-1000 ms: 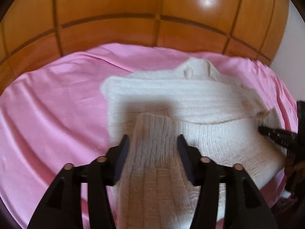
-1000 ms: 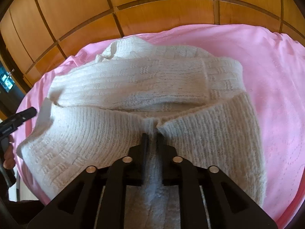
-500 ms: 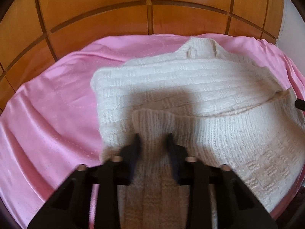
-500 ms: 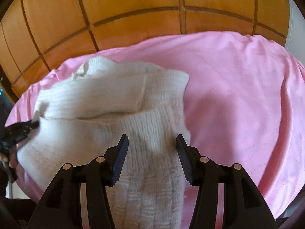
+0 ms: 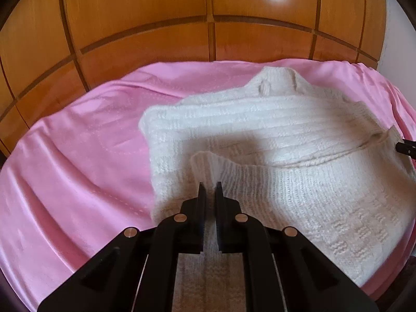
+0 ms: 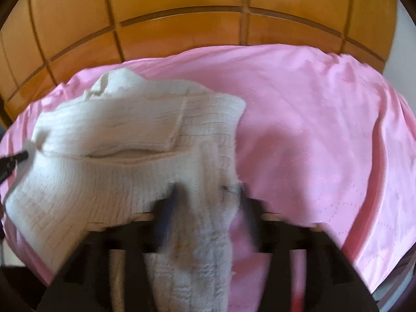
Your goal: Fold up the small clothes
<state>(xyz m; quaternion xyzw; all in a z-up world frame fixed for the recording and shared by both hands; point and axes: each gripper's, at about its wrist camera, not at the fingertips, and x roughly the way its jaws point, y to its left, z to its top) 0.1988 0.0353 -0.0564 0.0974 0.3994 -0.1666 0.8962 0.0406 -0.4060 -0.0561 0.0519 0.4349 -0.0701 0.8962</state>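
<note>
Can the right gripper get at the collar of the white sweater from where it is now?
Probably yes: the collar lies uncovered on top of the sweater, and the right gripper, fingers opening, holds nothing.

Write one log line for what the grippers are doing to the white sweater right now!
left gripper: shut on white knit sweater hem | right gripper: jaws opening, sweater edge lies loose between them | surface: pink sheet

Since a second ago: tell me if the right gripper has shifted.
Yes. The right gripper has slid rightwards off the cream sweater towards bare pink sheet, its jaws opening, the wooden headboard swinging left in view.
</note>
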